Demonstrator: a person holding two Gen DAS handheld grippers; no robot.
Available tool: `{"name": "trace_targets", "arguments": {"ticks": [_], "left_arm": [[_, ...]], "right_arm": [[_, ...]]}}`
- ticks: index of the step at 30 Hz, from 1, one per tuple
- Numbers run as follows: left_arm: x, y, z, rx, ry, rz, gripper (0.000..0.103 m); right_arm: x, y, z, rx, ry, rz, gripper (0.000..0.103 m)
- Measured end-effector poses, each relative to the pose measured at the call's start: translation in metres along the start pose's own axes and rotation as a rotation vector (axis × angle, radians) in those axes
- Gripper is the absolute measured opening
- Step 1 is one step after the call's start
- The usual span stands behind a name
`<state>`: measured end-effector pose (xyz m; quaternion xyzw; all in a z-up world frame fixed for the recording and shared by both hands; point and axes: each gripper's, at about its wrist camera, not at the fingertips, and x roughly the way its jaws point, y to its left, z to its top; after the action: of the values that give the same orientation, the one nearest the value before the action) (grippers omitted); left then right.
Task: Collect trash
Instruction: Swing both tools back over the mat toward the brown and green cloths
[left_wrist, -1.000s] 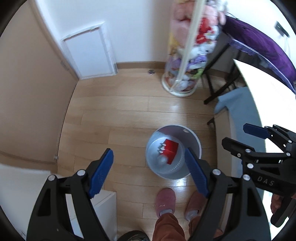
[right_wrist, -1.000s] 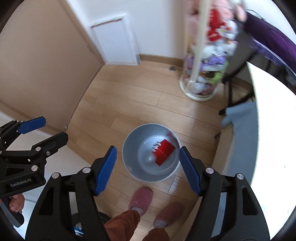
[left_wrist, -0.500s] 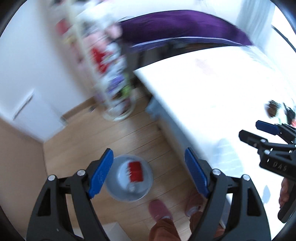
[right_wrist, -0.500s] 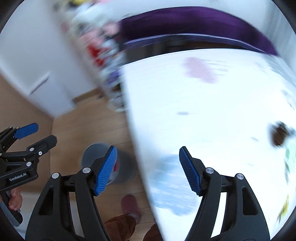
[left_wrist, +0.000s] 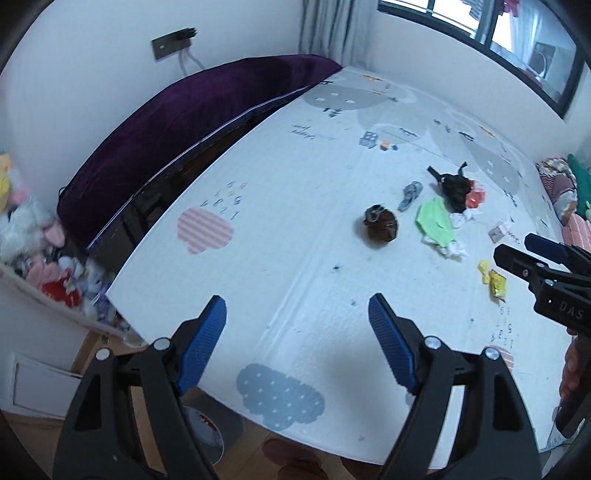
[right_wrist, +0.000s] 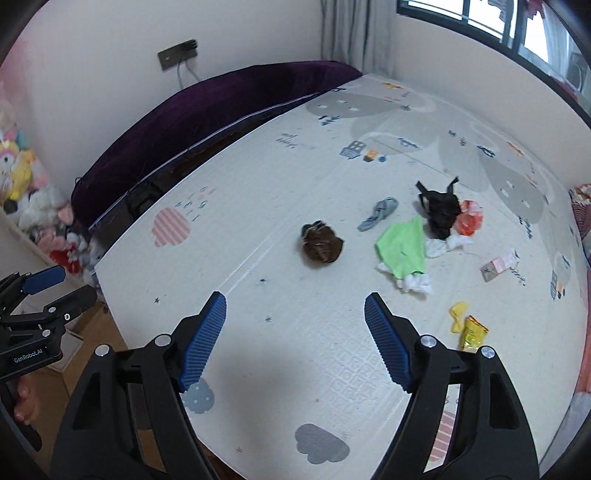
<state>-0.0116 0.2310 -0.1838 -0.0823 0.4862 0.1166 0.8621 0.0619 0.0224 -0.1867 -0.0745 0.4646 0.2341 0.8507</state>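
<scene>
Trash lies scattered on a white patterned play mat (right_wrist: 280, 177): a brown crumpled wad (right_wrist: 322, 243) (left_wrist: 381, 229), a green sheet (right_wrist: 404, 247) (left_wrist: 436, 220), a black bag (right_wrist: 439, 210), an orange bag (right_wrist: 470, 220), white tissues (right_wrist: 415, 282), a yellow wrapper (right_wrist: 472, 332) (left_wrist: 496, 284) and a pink carton (right_wrist: 498, 265). My left gripper (left_wrist: 297, 345) is open and empty above the mat's near edge. My right gripper (right_wrist: 295, 341) is open and empty, nearer the trash. The grey bin (left_wrist: 212, 435) shows partly below the left fingers.
A purple cushion (right_wrist: 207, 107) runs along the mat's far left edge. Plush toys (left_wrist: 40, 243) are piled at the left. A grey sock (right_wrist: 378, 212) lies by the trash. A window (right_wrist: 491, 26) is at the back right. Bedding (left_wrist: 569, 192) lies at the right.
Both grippers have swung up and to the right, away from the grey bin on the wood floor, and now face the play mat with its trash. Both stayed open and empty.
</scene>
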Motion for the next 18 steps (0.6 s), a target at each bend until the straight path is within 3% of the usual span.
{"name": "trace_targets", "arguments": {"ticks": [10,18], "left_arm": [[0.01,-0.078,0.063,0.149,-0.023,-0.105,0.08],[0.045,-0.111,0.107,0.281,-0.007,-0.202,0.08]], "right_arm": [[-0.028,-0.078,0.035,0.163,-0.065,-0.078,0.075],[-0.011,-0.092,0.053,0.264,-0.061,-0.164,0.074]]}}
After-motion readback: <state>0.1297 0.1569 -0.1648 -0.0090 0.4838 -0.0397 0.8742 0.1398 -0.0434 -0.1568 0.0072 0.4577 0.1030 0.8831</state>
